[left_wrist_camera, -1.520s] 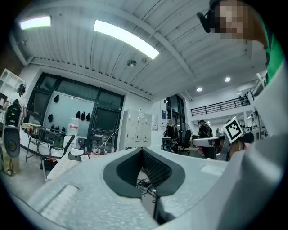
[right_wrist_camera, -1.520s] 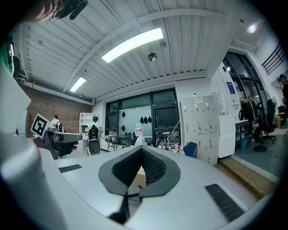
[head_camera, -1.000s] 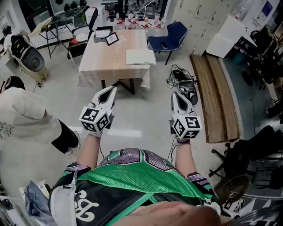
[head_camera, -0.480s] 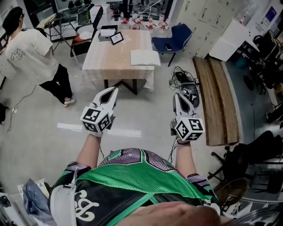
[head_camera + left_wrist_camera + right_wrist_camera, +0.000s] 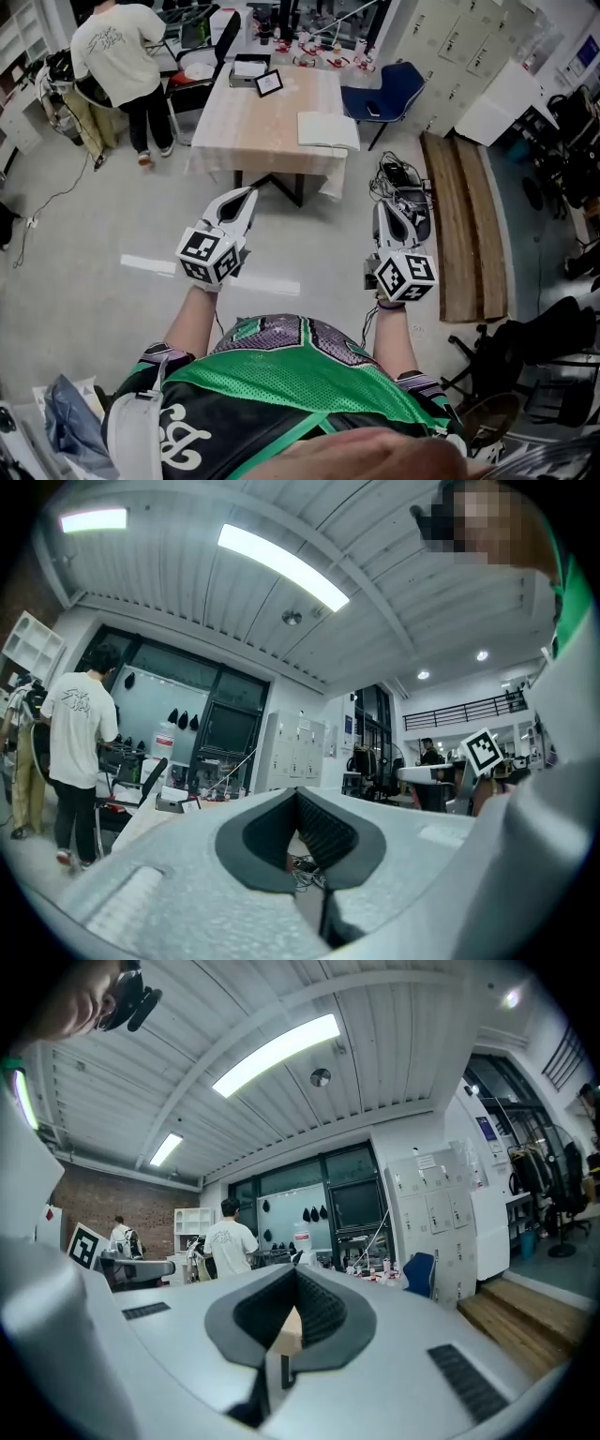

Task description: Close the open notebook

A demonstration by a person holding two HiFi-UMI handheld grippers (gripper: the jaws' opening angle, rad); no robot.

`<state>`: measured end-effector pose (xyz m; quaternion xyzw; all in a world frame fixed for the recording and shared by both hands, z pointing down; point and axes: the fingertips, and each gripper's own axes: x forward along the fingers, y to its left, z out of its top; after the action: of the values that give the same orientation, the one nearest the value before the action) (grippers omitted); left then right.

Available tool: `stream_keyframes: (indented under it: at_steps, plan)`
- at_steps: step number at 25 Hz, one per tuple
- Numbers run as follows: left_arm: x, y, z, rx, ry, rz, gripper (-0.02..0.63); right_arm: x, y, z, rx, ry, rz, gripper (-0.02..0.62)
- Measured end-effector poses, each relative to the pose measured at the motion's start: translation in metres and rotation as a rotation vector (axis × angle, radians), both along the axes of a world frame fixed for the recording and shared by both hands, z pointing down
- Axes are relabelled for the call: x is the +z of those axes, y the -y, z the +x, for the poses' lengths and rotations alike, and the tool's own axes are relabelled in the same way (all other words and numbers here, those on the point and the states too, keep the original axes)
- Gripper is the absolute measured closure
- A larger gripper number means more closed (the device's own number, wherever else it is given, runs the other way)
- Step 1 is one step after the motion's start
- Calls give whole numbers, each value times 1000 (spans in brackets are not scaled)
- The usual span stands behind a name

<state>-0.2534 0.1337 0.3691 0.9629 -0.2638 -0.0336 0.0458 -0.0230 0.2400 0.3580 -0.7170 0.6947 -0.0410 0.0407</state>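
Upper centre, the open white paper notebook (image 5: 328,130) looks light and floppy; its outer cover edge suits lifting. The left tool (image 5: 247,194) and right tool (image 5: 386,208) are closed, empty.

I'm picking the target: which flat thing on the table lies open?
The white notebook at the table's right edge, pages spread; the dark-framed item and white pile sit at the far end.

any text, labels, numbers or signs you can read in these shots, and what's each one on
No text here can be read.
Back print on the white t-shirt: too small.
White graphic on the green jersey: not legible.
On the left gripper and right gripper: square marker patterns, no words.
Labels on the lockers and the blue sign: blurred.
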Motion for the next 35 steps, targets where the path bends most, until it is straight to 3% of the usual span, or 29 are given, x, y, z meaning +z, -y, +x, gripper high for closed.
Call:
stream_keyframes:
  at_steps: [9, 17, 26, 35]
  plan:
    - [23, 26, -32, -5, -17, -49, 591, 5, 31, -29, -4, -11, -21, 595]
    - [46, 45, -32, -38, -24, -96, 591, 13, 65, -27, -52, -23, -35, 595]
    - [26, 88, 11, -94, 4, -43, 591, 4, 129, 19, -140, 22, 27, 595]
    - [0, 132, 92, -114, 1, -2, 591, -4, 170, 105, -146, 40, 51, 595]
